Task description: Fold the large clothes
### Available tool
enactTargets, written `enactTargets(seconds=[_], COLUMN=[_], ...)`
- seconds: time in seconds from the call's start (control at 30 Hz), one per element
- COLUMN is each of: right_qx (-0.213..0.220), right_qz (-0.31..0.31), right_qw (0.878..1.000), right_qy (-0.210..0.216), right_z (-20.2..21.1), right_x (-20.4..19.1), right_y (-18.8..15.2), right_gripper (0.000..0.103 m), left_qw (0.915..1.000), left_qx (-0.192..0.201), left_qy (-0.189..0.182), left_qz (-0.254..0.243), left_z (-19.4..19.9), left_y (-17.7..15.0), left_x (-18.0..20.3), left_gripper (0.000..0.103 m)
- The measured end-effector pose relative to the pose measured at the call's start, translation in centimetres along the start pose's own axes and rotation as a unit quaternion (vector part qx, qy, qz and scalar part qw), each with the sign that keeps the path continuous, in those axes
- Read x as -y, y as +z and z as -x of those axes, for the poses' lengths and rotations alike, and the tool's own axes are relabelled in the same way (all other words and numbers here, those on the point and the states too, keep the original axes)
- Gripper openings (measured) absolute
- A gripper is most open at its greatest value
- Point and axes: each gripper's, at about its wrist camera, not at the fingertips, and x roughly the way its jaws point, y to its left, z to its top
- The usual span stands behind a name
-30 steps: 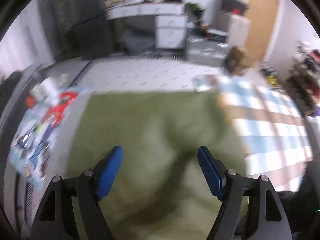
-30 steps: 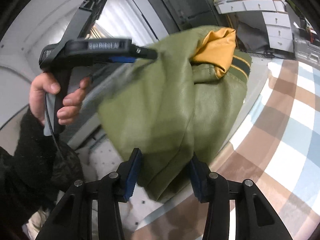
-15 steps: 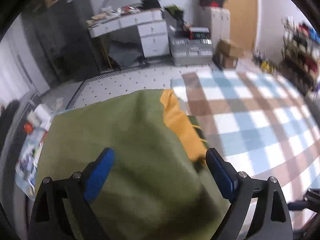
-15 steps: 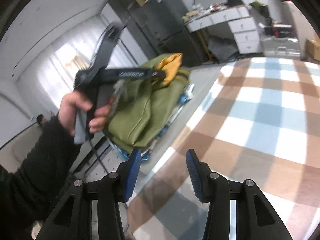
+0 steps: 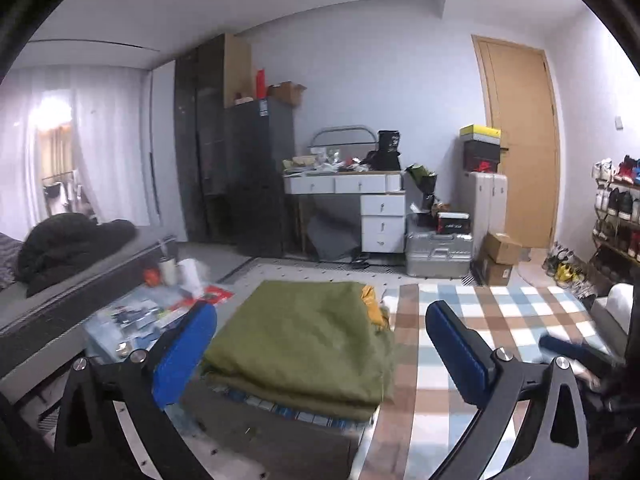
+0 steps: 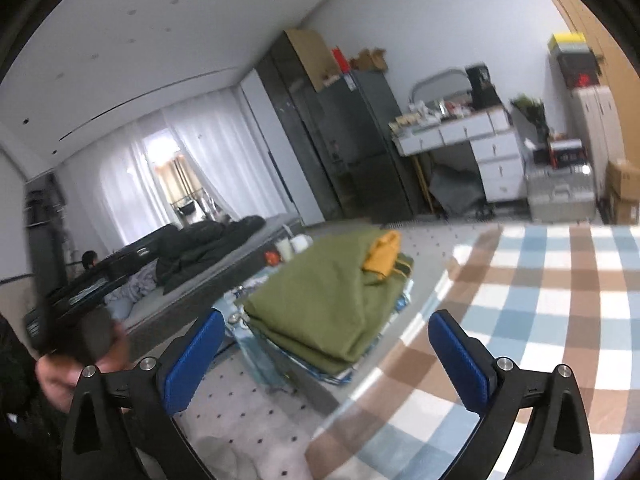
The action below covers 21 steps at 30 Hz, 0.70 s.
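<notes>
At the left of the room a bed [image 5: 60, 280] runs along the curtained window, with a heap of dark bedding [image 5: 68, 244] on it. Just beside it stands a low bench [image 5: 120, 320] strewn with papers, a red item, a white cup [image 5: 167, 271] and a paper roll.

In the left wrist view the left claw [image 5: 320, 356] is spread wide, its jaws opening, blue pads [image 5: 182, 356] far apart with nothing pressed between them. Beyond and between the pads lies the olive green garment [image 5: 304, 340], folded into a thick, roughly square stack with a patch of yellow lining [image 5: 370, 306] showing at its far right corner. It rests on the near end of the bench, on top of some blue-and-white printed material, and its right edge is just beside the checked rug [image 5: 500, 320] of brown, blue and white squares.

The right wrist view shows the same garment [image 6: 332, 292] from a lower angle, with the yellow piece [image 6: 384, 256] on top. The right claw [image 6: 326, 354] is also wide, jaws opening, holding nothing, apart from the cloth. At its left edge a blurred hand [image 6: 64, 376] grips the other tool's dark handle.

Farther right stand a dark cabinet [image 5: 256, 176], a white desk with drawers [image 5: 360, 200], a silver case [image 5: 438, 254], cardboard boxes [image 5: 498, 256], a wooden door [image 5: 520, 140] and a shoe rack [image 5: 616, 216].
</notes>
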Motion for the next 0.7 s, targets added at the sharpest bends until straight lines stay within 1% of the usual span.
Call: enactTargets(seconds=[0.1, 0.17, 0.23, 0.33, 0.47, 0.53, 0.7], right_qx=[0.024, 0.031, 0.033, 0.041, 0.028, 0.032, 0.046], right_qz=[0.021, 0.037, 0.049, 0.070, 0.088, 0.087, 0.103], right_qw=[0.999, 0.999, 0.998, 0.996, 0.995, 0.995, 0.992], right_qy=[-0.004, -0.009, -0.020, -0.026, -0.041, -0.038, -0.057], right_z=[2.0, 2.9, 3.0, 3.4, 3.1, 3.3, 3.7], right_x=[-2.2, -3.7, -4.6, -5.8, -6.5, -6.4, -6.5], right_y=[0.1, 0.1, 0.0, -0.2, -0.3, -0.4, -0.4], right_gripper=[0.103, 0.103, 0.103, 0.103, 0.103, 0.103, 0.103], left_qw=[0.9997, 0.9993, 0.9992, 0.9994, 0.9995, 0.9996, 0.9996], left_qx=[-0.012, -0.020, -0.019, -0.023, -0.014, -0.012, -0.023], left_qy=[0.018, 0.028, 0.032, 0.022, 0.027, 0.025, 0.015], left_qz=[-0.006, -0.013, -0.013, -0.010, -0.003, -0.001, 0.004], left_z=[1.8, 2.1, 1.9, 0.7, 0.5, 1.1, 0.5], left_y=[-1.1, -1.9, -2.5, -2.4, -2.3, -2.8, -3.2], left_x=[0.0, 0.2, 0.5, 0.6, 0.5, 0.6, 0.8], left_gripper=[0.102, 0.102, 0.102, 0.102, 0.102, 0.102, 0.102])
